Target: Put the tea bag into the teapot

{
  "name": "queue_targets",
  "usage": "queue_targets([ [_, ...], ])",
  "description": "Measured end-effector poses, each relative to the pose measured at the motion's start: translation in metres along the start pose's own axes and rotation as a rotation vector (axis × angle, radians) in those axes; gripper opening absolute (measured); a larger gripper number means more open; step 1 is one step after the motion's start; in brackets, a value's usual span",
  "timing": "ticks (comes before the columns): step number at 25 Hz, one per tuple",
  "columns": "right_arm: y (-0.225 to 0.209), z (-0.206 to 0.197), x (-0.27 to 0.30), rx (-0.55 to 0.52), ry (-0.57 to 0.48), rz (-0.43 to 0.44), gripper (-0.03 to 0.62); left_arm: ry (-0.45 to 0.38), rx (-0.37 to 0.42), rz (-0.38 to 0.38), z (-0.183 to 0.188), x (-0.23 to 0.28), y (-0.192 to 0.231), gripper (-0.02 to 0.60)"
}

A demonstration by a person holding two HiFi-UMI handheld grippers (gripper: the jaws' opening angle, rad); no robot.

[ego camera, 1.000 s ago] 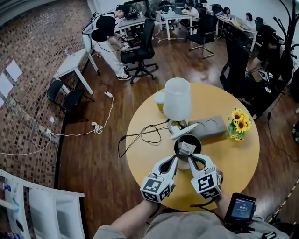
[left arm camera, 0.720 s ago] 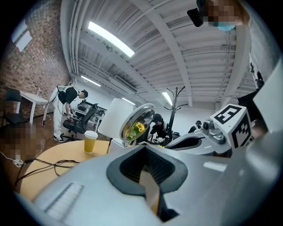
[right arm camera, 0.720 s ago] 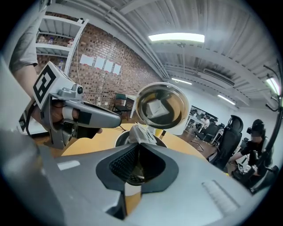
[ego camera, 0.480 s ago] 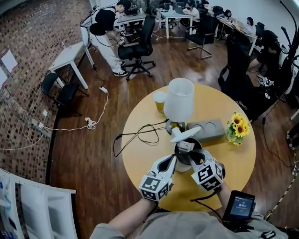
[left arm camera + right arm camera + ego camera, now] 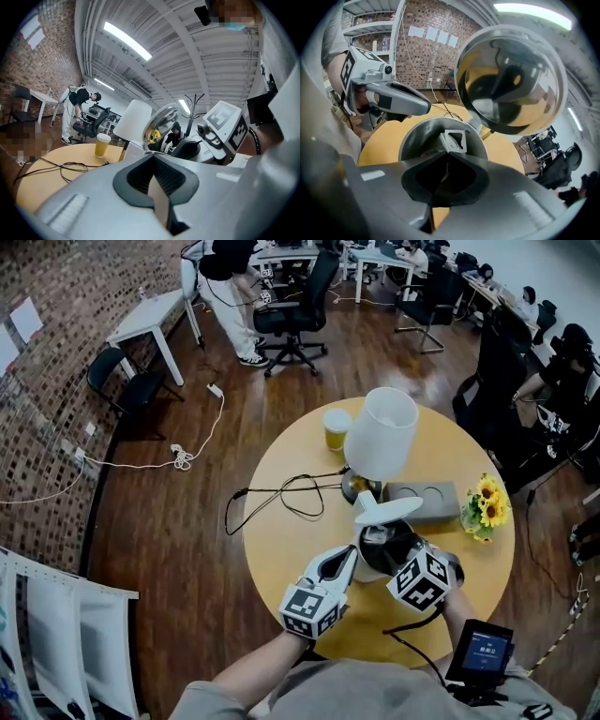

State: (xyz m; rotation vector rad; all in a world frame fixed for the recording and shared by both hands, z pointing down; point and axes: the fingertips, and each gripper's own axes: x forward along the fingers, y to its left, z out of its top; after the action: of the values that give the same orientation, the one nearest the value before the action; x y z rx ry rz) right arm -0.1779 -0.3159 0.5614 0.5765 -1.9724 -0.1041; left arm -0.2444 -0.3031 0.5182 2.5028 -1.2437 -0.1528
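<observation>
A steel teapot [image 5: 375, 542] stands on the round yellow table [image 5: 281, 531] with its mirror lid [image 5: 386, 511] tipped open. My right gripper [image 5: 394, 557] reaches over the pot's mouth. In the right gripper view it [image 5: 446, 158] is shut on the tea bag [image 5: 453, 140], whose pale grey body sits in the teapot opening [image 5: 417, 140] under the lid [image 5: 511, 79]. My left gripper [image 5: 345, 559] hangs just left of the pot. It [image 5: 153, 161] is shut on a thin beige paper strip [image 5: 158, 199]. The tea bag is hidden in the head view.
A lamp with a white shade [image 5: 382, 432] stands right behind the teapot, its black cable [image 5: 281, 498] looping left. Further back is a paper cup of yellow drink [image 5: 336, 427]. A grey tray [image 5: 424, 501] and sunflowers [image 5: 486, 502] sit to the right. A phone [image 5: 483, 652] hangs by my right arm.
My right gripper has moved forward over the teapot and taken the tea bag down into its mouth, out of the head view. The left gripper stays beside the pot. The head camera shifted.
</observation>
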Motion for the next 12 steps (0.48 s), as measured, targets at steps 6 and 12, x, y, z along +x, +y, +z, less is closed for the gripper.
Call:
queue_targets([
  [6,0.001,-0.006,0.009,-0.130,0.109,0.062,0.025,0.003,-0.009,0.015,-0.008,0.004,0.003,0.002],
  [12,0.002,-0.008,0.014,-0.204,0.163,0.095,0.025,0.003,-0.023,0.021,-0.008,0.006,0.004,0.002],
])
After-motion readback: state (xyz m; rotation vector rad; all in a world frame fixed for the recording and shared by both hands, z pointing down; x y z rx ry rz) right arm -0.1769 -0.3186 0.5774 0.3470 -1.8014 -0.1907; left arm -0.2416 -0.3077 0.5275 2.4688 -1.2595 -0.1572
